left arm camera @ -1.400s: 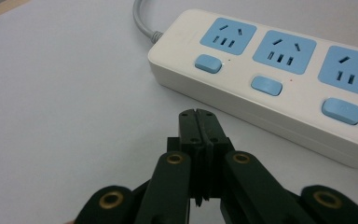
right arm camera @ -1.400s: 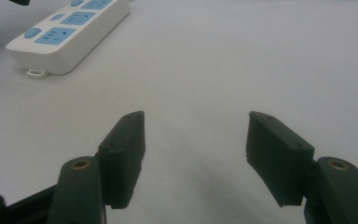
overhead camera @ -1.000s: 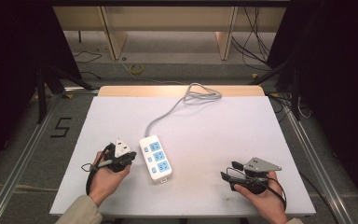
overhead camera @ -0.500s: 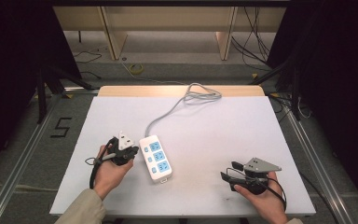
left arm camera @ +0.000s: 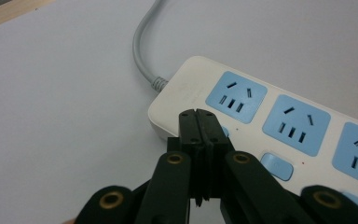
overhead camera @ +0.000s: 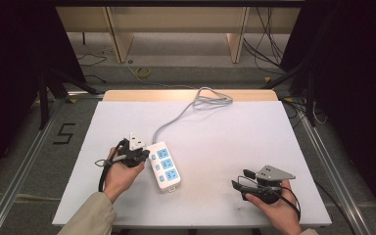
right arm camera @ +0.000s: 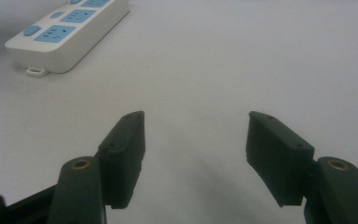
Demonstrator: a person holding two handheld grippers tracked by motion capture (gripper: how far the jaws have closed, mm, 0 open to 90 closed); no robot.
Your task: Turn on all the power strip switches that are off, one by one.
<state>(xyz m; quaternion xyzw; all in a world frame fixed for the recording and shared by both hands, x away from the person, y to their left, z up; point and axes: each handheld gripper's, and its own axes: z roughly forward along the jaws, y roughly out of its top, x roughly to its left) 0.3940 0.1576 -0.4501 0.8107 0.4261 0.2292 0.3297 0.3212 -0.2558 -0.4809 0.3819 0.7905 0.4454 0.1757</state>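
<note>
The left gripper (overhead camera: 138,155) has its jaws pressed together with nothing between them. Its tip is right at the white power strip (overhead camera: 165,166), beside the small blue switch (left arm camera: 276,166) for the first socket. The strip lies near the front edge of the tabletop (overhead camera: 225,132), a bit left of the middle. It looks like the step is pushing a switch. Next, the tip should press straight down on the button. The right gripper (overhead camera: 241,179) rests near the front right corner, jaws wide apart.
</note>
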